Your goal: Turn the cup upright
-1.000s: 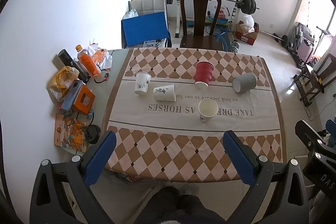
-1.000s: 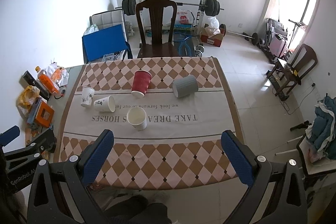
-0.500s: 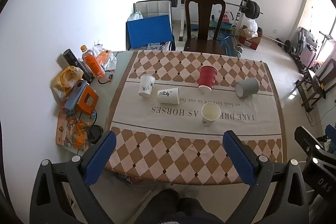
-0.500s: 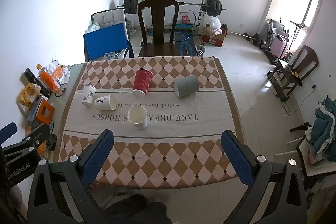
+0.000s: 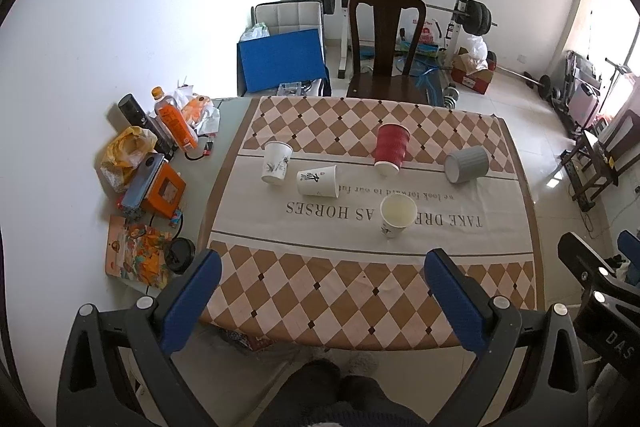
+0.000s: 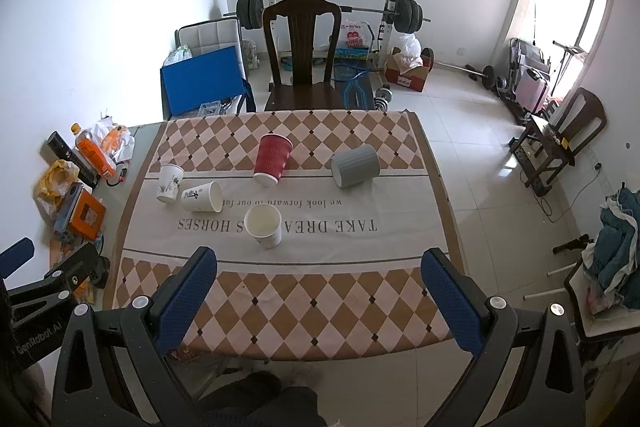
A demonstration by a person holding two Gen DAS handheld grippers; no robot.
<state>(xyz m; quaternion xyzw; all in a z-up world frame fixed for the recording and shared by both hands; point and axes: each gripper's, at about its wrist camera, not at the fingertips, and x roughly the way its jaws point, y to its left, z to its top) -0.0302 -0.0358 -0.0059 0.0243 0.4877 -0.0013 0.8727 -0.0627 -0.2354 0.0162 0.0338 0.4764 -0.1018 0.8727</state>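
Observation:
Several cups sit on the checkered tablecloth [image 5: 360, 287]. A red ribbed cup [image 5: 391, 148] [image 6: 273, 159] stands upside down. A grey ribbed cup [image 5: 467, 164] [image 6: 355, 165] lies on its side. A white printed cup [image 5: 318, 180] [image 6: 202, 197] lies on its side. Another white cup [image 5: 276, 163] [image 6: 170, 183] stands upside down at the left. A white cup [image 5: 397, 215] [image 6: 264, 225] stands upright with its mouth up. My left gripper [image 5: 320, 295] and right gripper [image 6: 320, 291] are both open and empty, high above the table's near edge.
Bottles, an orange box [image 5: 163, 189], a yellow bag and a book clutter the table's bare left strip. A dark wooden chair [image 5: 384, 47] stands at the far side, with a blue board [image 5: 280, 61] and weight equipment behind. Tiled floor lies to the right.
Both grippers have drawn back and up a little, so the table looks slightly smaller and lower in view. The cups have not moved.

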